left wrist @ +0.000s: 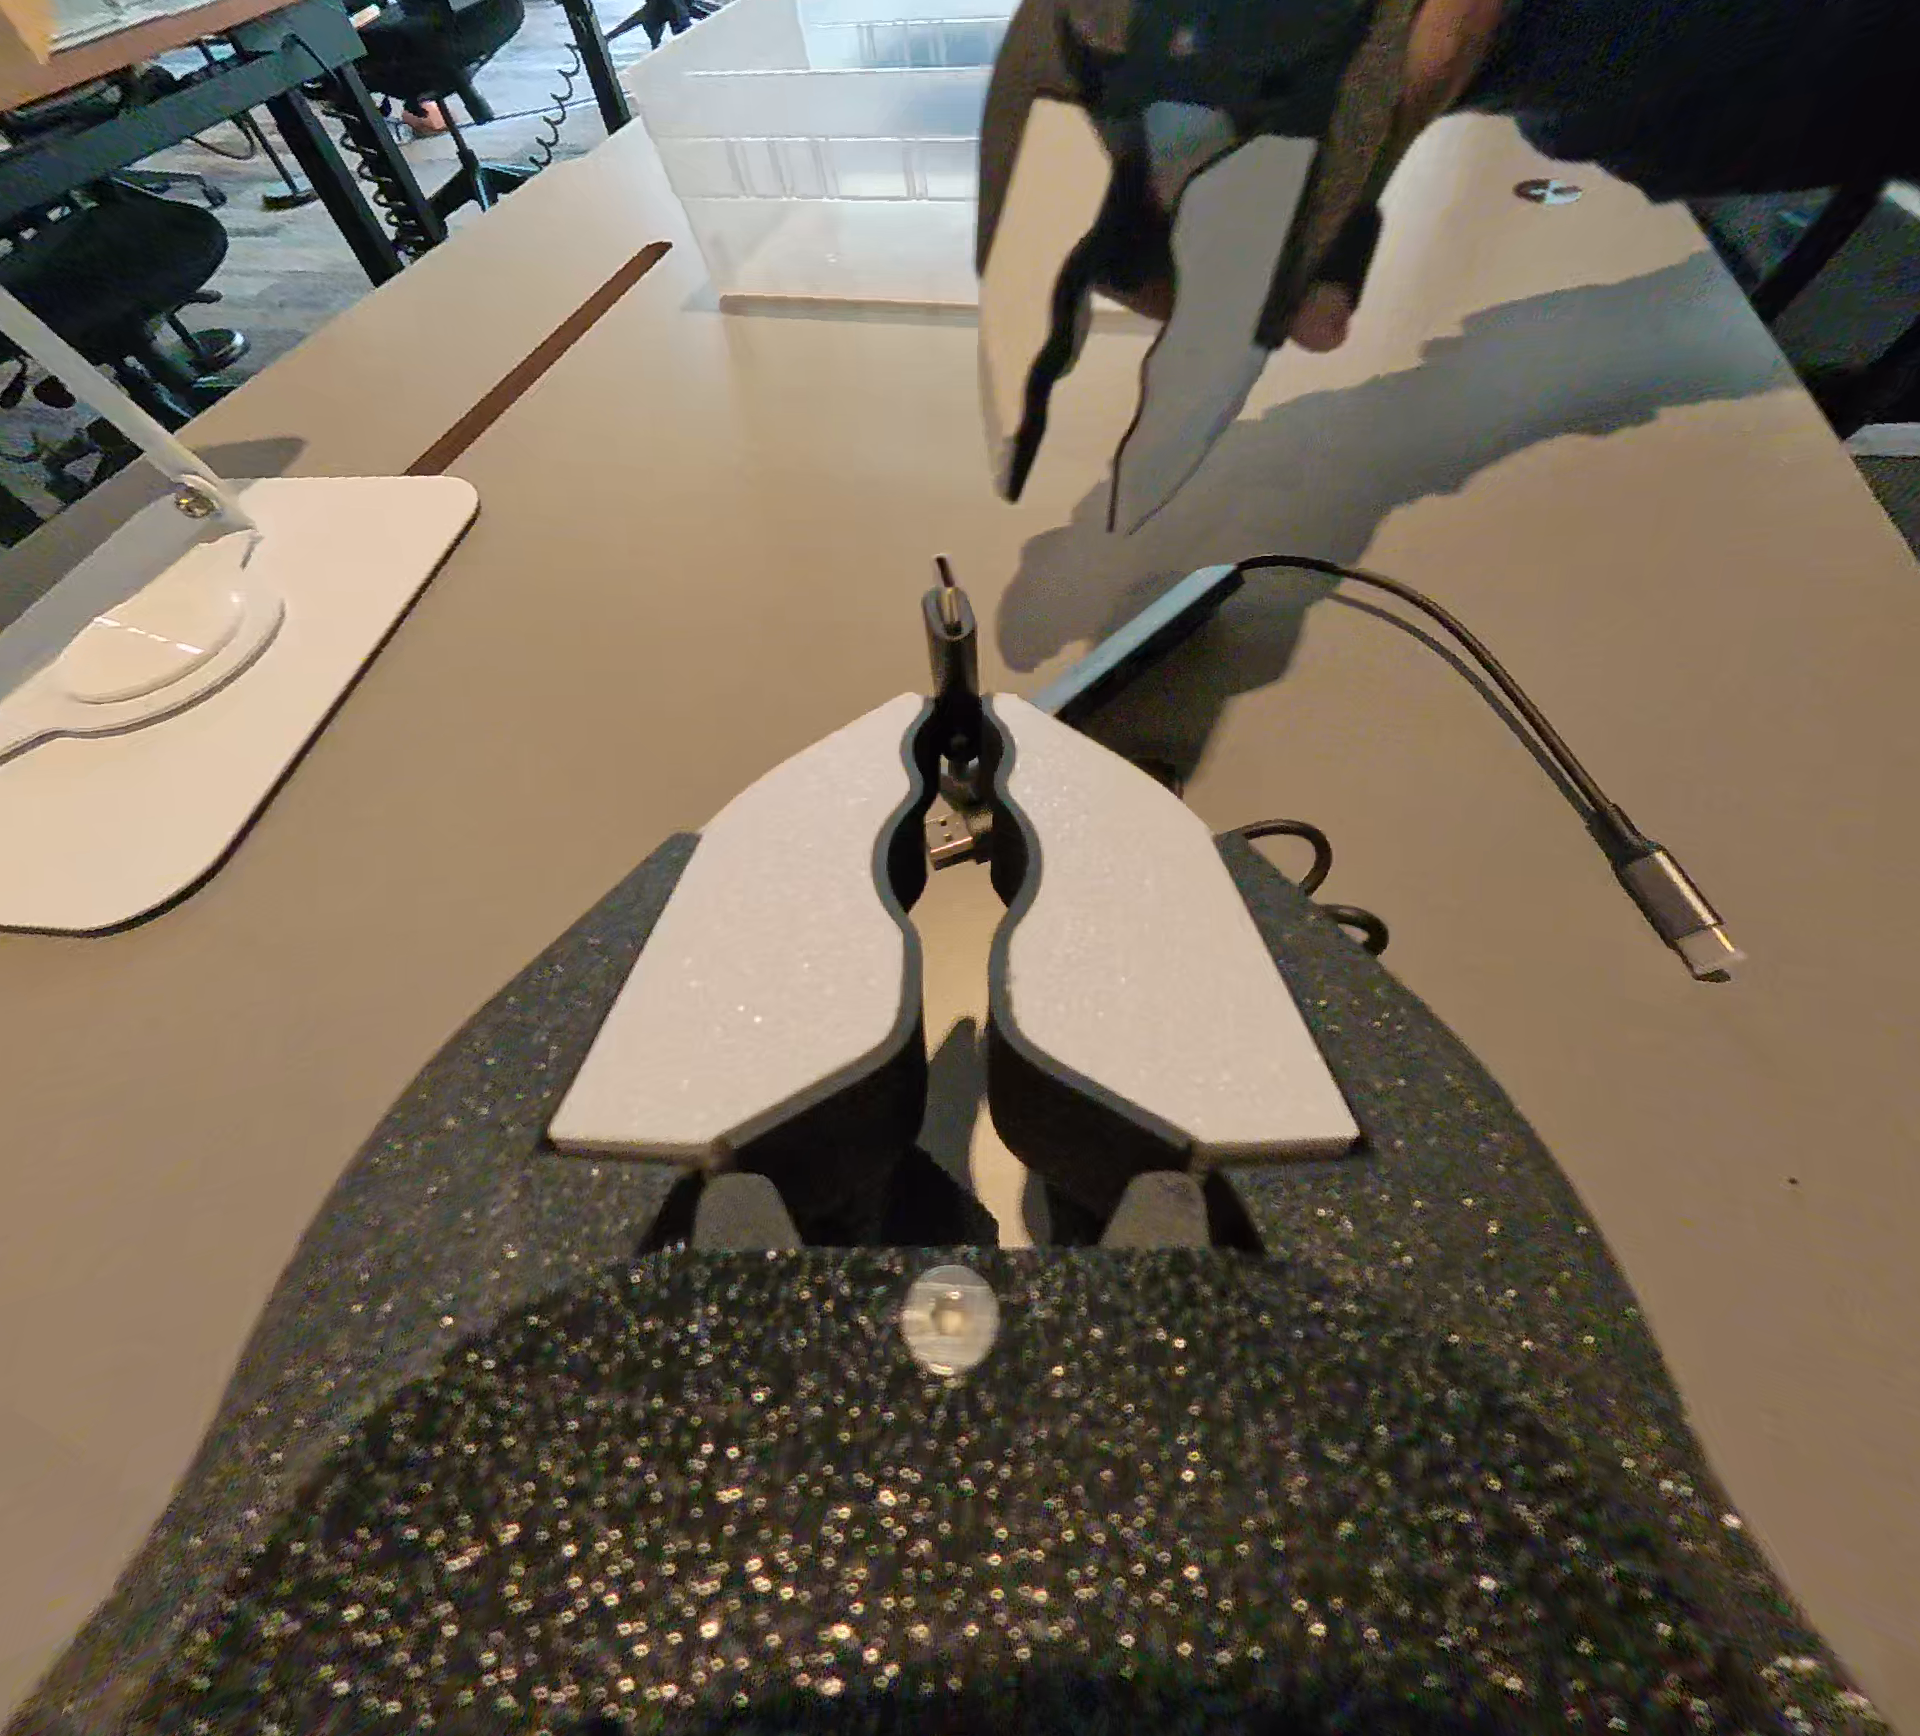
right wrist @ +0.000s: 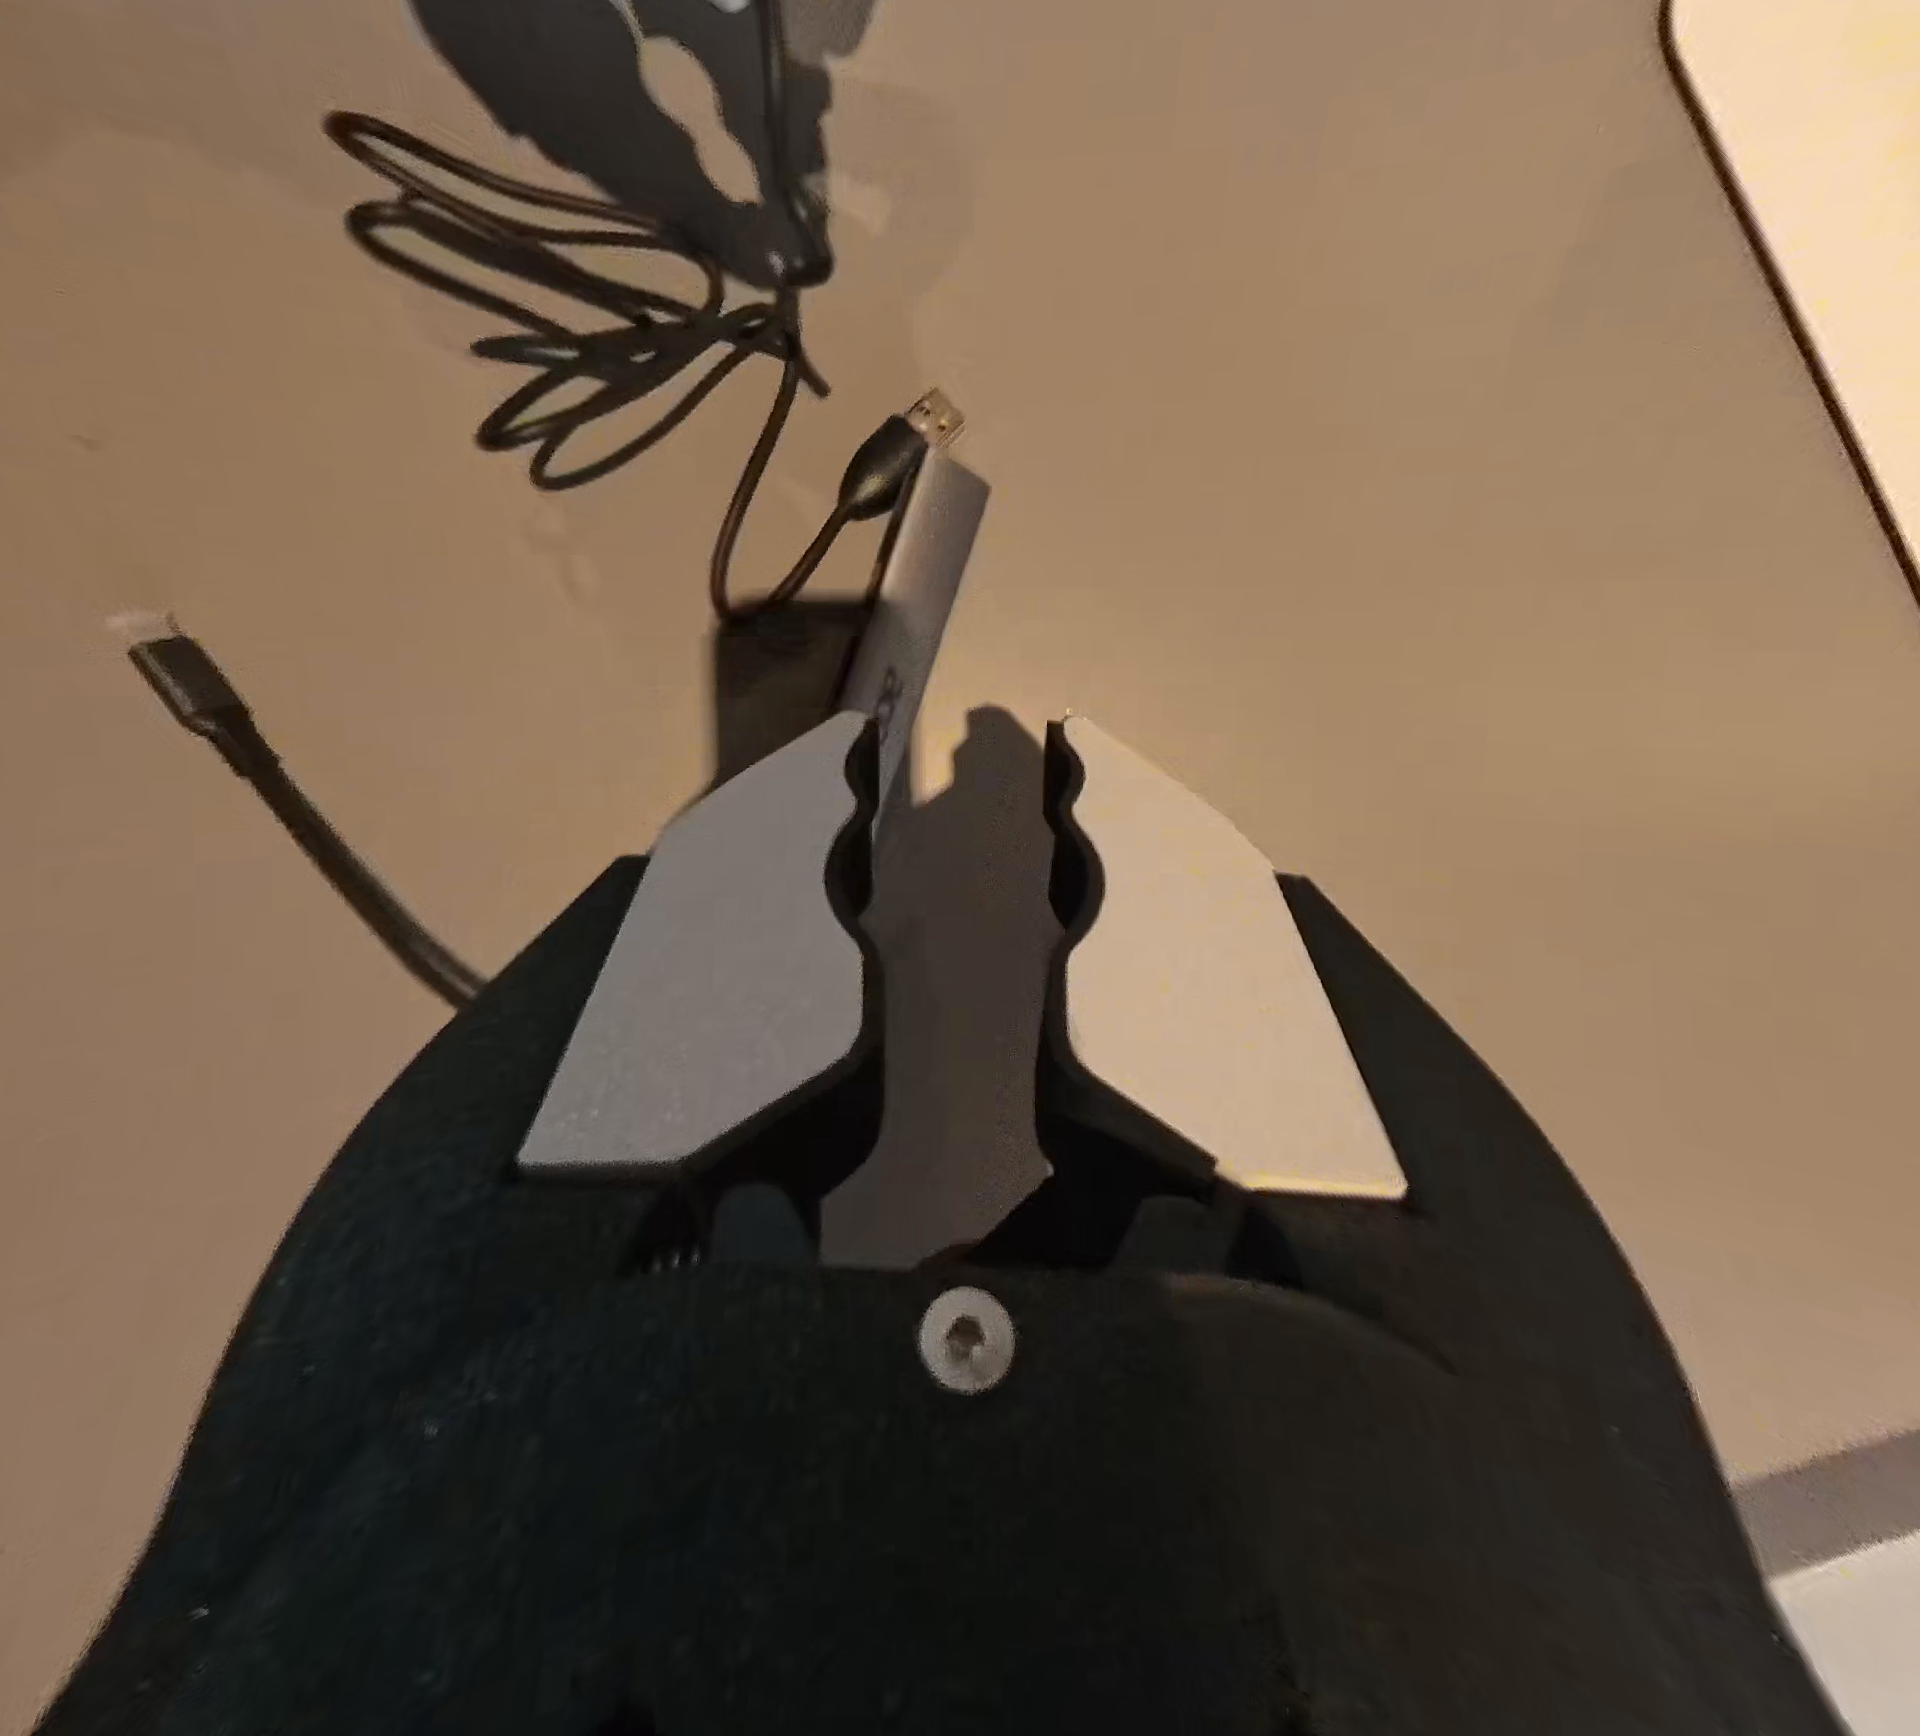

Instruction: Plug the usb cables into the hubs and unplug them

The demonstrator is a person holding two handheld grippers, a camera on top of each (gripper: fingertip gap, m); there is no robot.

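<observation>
2 grippers are in play, and I'll take them from my nearest view outward. My left gripper (left wrist: 956, 720) is clenched on a black cable's plug (left wrist: 951, 637), which sticks up past the fingertips with its small connector tip free; a second metal USB plug (left wrist: 951, 839) on the same cable lies on the table, seen through the gap between the fingers. Just beyond and to the right lies the grey hub (left wrist: 1153, 642) flat on the beige table (left wrist: 727, 460), not yet connected to what I hold. Its own short lead (left wrist: 1496, 699) curves away to a silver-tipped plug (left wrist: 1673, 907) resting loose.

My right gripper (right wrist: 961, 736) is released, jaws apart, hanging above the near end of the hub (right wrist: 925, 585) without touching it as far as I can tell. The loose coil of black cable (right wrist: 582, 304) sits beyond.

My judgement: the step is insertion. I'd bring the right gripper down to pin the hub first, because it is light and would likely slide. Then I'd line the held plug square with a port, push straight, and avoid twisting.

Farther off stand a white lamp base (left wrist: 208, 678) and a clear plastic bin (left wrist: 821, 159).
</observation>
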